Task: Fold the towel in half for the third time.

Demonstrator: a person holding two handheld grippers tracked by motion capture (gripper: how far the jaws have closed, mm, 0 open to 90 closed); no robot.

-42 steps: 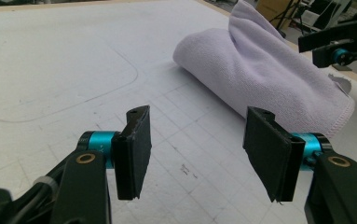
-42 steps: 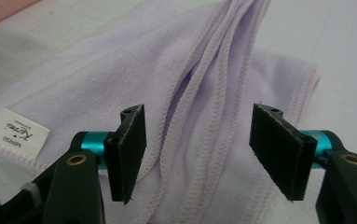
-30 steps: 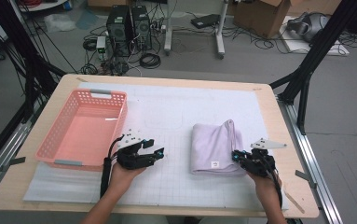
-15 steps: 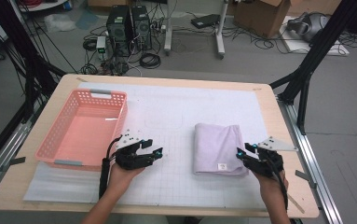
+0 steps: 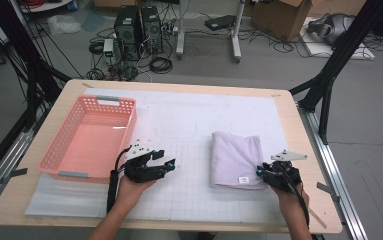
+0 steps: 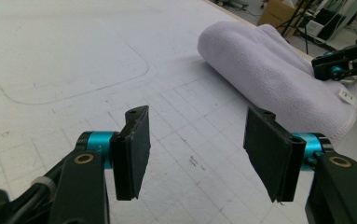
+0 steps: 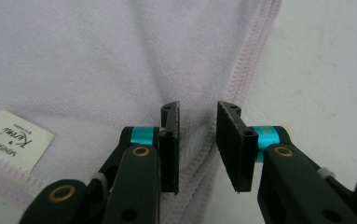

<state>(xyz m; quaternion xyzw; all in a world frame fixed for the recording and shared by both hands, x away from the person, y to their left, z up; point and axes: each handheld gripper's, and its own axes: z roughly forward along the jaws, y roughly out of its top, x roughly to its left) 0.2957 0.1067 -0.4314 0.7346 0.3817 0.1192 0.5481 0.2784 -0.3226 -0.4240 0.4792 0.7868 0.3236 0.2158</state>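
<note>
A folded lilac towel (image 5: 236,160) lies flat on the white gridded mat (image 5: 189,125), right of the middle, with its white label (image 5: 244,179) at the near edge. My right gripper (image 5: 260,172) sits at the towel's near right corner. In the right gripper view its jaws (image 7: 197,109) stand a little apart over the towel's hem (image 7: 241,70); they have just been closing, and the pads do not press on the cloth. My left gripper (image 5: 167,157) rests open over bare mat, nothing between its jaws (image 6: 195,116), pointing toward the towel (image 6: 269,70).
A pink plastic basket (image 5: 54,145) stands at the left of the table, just behind my left hand. The wooden table edge (image 5: 299,135) runs close to the towel's right side. Black frame legs, computers and cables stand on the floor beyond.
A second ago the right gripper held the towel's right edge lifted. The cloth was let go and now lies flat, with the gripper at its near right corner. The left gripper has not moved.
</note>
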